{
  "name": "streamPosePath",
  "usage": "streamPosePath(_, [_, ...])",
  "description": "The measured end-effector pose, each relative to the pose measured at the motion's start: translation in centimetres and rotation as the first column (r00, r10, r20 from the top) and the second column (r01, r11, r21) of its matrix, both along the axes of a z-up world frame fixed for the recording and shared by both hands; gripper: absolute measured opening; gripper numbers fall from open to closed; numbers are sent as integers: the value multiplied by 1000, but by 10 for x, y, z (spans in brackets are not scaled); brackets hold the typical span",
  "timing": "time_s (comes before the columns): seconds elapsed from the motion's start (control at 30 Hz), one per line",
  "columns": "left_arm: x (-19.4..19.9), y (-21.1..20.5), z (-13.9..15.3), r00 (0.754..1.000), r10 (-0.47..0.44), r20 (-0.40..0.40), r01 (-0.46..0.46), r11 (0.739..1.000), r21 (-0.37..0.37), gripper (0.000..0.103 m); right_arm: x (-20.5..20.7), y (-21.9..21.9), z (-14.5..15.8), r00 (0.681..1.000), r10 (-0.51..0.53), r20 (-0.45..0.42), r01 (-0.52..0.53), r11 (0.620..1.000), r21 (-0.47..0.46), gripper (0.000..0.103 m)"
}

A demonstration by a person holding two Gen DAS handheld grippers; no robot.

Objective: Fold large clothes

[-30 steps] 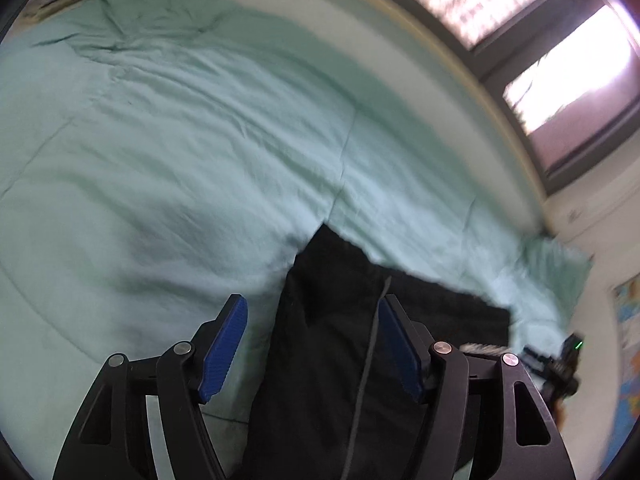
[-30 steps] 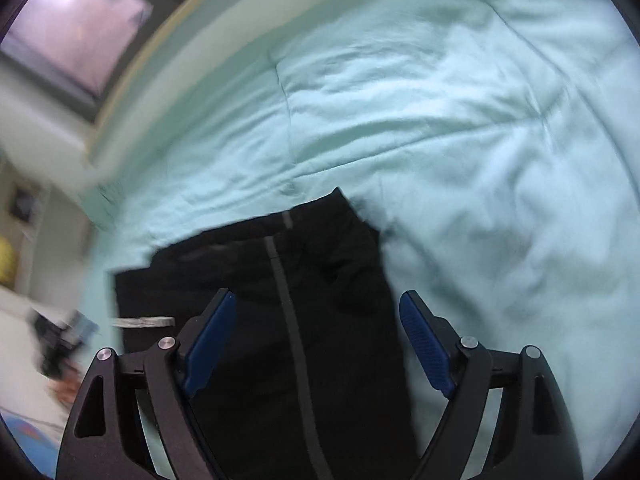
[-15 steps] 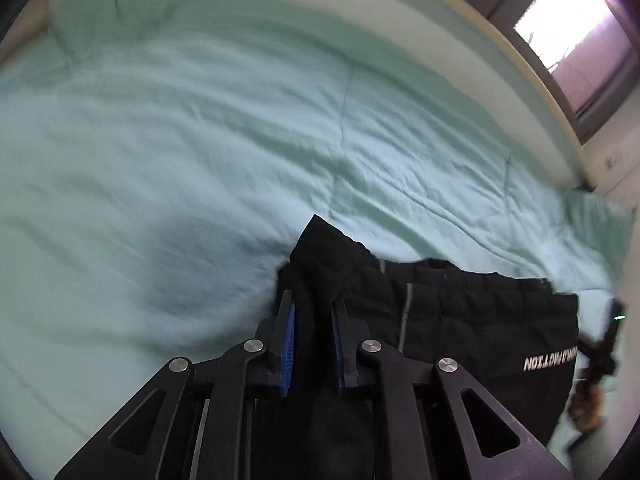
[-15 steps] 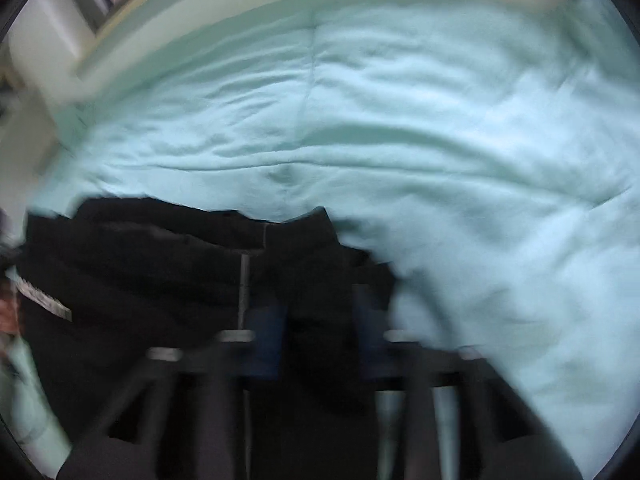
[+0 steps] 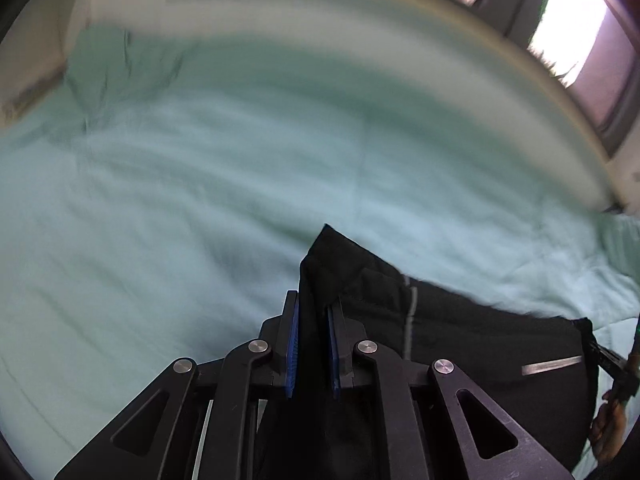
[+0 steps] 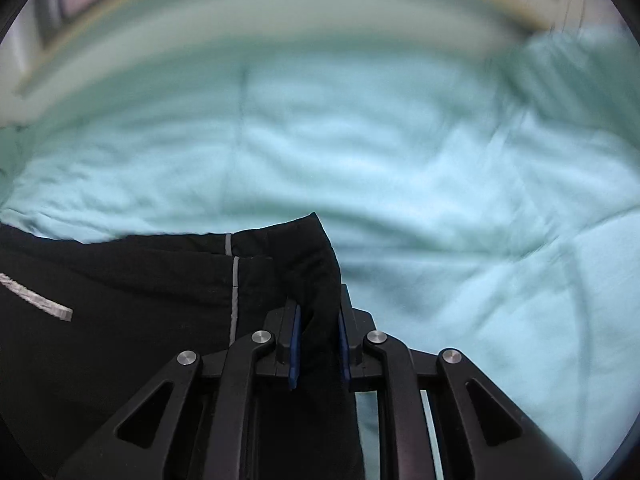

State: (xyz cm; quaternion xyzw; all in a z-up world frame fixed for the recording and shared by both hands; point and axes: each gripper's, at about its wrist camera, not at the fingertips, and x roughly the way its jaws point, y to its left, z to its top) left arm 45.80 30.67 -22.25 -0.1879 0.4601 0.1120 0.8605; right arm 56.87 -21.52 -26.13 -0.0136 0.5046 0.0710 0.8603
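Trousers of black cloth with a thin grey stripe lie on a bed covered by a pale green quilt, in the near part of both views. Left gripper: fingers drawn together and clamped on a raised corner of the black cloth. Right gripper: fingers likewise closed on a bunched corner of the same garment. Each hold takes in only a narrow fold near the cloth's edge.

Risks, as judged from this position:
- A shallow bite on thick, bunched fabric may slip if the garment is pulled taut between the two grippers — the cause would be drag from the part lying on the quilt.
- The layers appear doubled at the corners; one layer could fall away and spoil the fold line.
- Both views are smeared by motion, so alignment of the two corners cannot be confirmed.
- The soft quilt may ruck up with the cloth if it is dragged rather than lifted.

Edges and room: broad open quilt lies ahead of both grippers, well clear of the pale bed surround and the window beyond. A dark item at the right margin of the left view sits near the garment's far end; its nature cannot be determined.
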Motion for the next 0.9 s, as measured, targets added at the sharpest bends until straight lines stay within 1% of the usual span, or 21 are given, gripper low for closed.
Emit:
streamPosePath(0.07, [6, 1, -33, 998, 0, -58, -2, 999, -32, 14, 4, 7, -23, 999, 7, -41, -8, 1000, -17, 17])
streamPosePath(0.13, [10, 2, -51, 996, -1, -94, -3, 999, -45, 19, 7, 10, -27, 999, 6, -45, -8, 999, -36, 20])
streamPosePath(0.17, [12, 5, -54, 995, -5, -100, -1, 998, -59, 24, 9, 10, -28, 998, 11, -60, -12, 999, -31, 21])
streamPosePath(0.2, [13, 10, -55, 994, -6, -107, -3, 996, -84, 31, 11, 9, -29, 997, 19, -72, -21, 999, -26, 23])
streamPosePath(0.27, [13, 24, -57, 992, -2, -123, -17, 987, -157, 42, 13, 5, -27, 996, 23, -81, -25, 999, -24, 28])
streamPosePath(0.3, [10, 31, -56, 992, -2, -128, -25, 977, -210, 45, 13, -1, -24, 996, 18, -88, -20, 1000, -13, 33])
streamPosePath(0.33, [4, 43, -55, 991, 6, -135, -45, 957, -286, 46, 11, -6, -18, 996, 10, -94, -8, 1000, 14, 36])
streamPosePath(0.37, [0, 52, -53, 991, 17, -133, -60, 943, -329, 47, 7, -11, -12, 995, 3, -95, 1, 999, 41, 37])
streamPosePath(0.4, [-8, 62, -47, 993, 38, -114, -78, 926, -370, 49, 0, -20, -1, 996, -2, -88, 11, 995, 97, 42])
streamPosePath(0.43, [-20, 74, -37, 995, 69, -78, -95, 912, -398, 49, -5, -25, 8, 997, 3, -76, 7, 992, 130, 50])
streamPosePath(0.47, [-28, 78, -29, 994, 89, -64, -107, 911, -397, 51, -17, -29, 22, 999, 16, -51, -7, 986, 165, 55])
streamPosePath(0.5, [-35, 83, -19, 993, 109, -51, -120, 917, -380, 51, -30, -29, 35, 999, 31, -25, -26, 984, 174, 62])
streamPosePath(0.53, [-43, 85, -7, 993, 115, -34, -119, 928, -353, 51, -41, -28, 46, 999, 49, 0, -49, 984, 173, 67])
streamPosePath(0.6, [-57, 79, 20, 995, 94, 13, -85, 945, -317, 51, -69, -16, 69, 994, 100, 40, -106, 980, 168, 67])
streamPosePath(0.67, [-71, 63, 40, 997, 56, 55, -38, 958, -285, 51, -96, 4, 82, 988, 142, 54, -150, 974, 172, 67])
streamPosePath(0.73, [-92, 28, 58, 995, -6, 103, 30, 972, -233, 51, -124, 28, 90, 979, 194, 65, -203, 959, 197, 67])
streamPosePath(0.77, [-102, 15, 63, 992, -27, 122, 54, 973, -223, 52, -138, 42, 91, 973, 219, 69, -229, 952, 205, 67])
streamPosePath(0.8, [-114, -12, 68, 988, -68, 141, 98, 971, -218, 52, -152, 57, 91, 969, 237, 76, -248, 948, 202, 67])
streamPosePath(0.83, [-121, -38, 71, 982, -110, 155, 144, 963, -226, 52, -162, 70, 89, 965, 248, 83, -260, 948, 183, 67])
streamPosePath(0.87, [-127, -57, 73, 977, -141, 163, 177, 957, -232, 52, -170, 86, 84, 962, 259, 89, -270, 952, 147, 67])
streamPosePath(0.9, [-136, -86, 70, 967, -191, 168, 226, 948, -223, 52, -177, 99, 78, 959, 267, 94, -276, 955, 110, 67])
